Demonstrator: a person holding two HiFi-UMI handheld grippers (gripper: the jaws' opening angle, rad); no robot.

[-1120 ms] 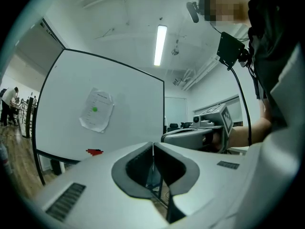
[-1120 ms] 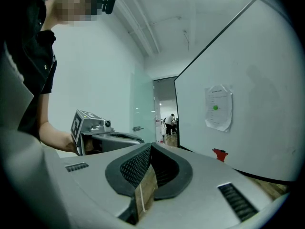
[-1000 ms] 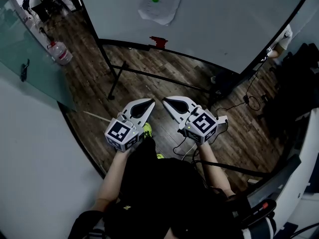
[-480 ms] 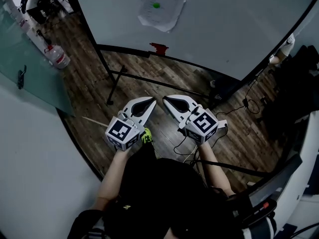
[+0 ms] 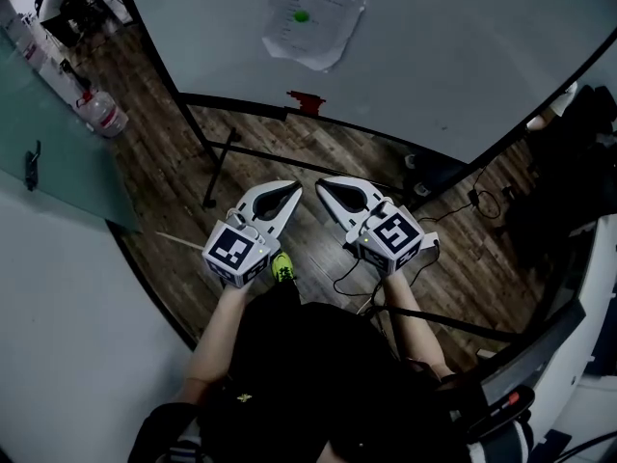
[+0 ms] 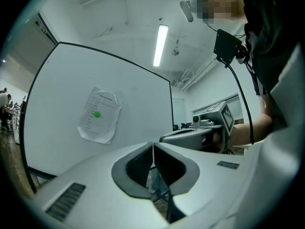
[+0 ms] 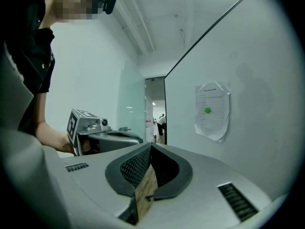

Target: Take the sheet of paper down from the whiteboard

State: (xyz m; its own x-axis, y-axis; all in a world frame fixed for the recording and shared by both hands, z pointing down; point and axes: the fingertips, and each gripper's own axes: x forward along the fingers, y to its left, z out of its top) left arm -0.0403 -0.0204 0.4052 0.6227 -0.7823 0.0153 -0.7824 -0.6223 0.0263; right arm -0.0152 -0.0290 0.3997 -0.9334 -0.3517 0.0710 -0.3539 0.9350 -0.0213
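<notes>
- Target: the sheet of paper (image 5: 315, 15) hangs on the whiteboard (image 5: 463, 46), pinned under a green dot (image 5: 301, 15) near its top. I take that dot for a magnet but cannot confirm it.
- I read the sheet's long axis as running up and down the board, slightly tilted, with its lower edge crumpled and lifting off the surface.
- Left claw (image 5: 294, 188) is clenched with nothing between its pads. Through the gap I see only the floor and the board's stand.
- Right claw (image 5: 321, 183) is likewise clenched and empty.
- Both claws are held level, side by side and well apart from the board. The sheet lies ahead of them and higher up, roughly on the line between the two tips.
- The claws toe inward, so the sheet sits left of centre in the left gripper view and right of centre in the right gripper view.
- I judge neither hand plainly nearer. Either would have to go forward and up, and release its pads, before it could pinch an edge.
- The loose lower corner looks to me the easiest place to catch.
- Hard to make out: the print on the sheet is too small to read. The head view cuts off the board's top edge. A small red object (image 5: 307, 101) sits on the board's lower rail, and I cannot identify it.
</notes>
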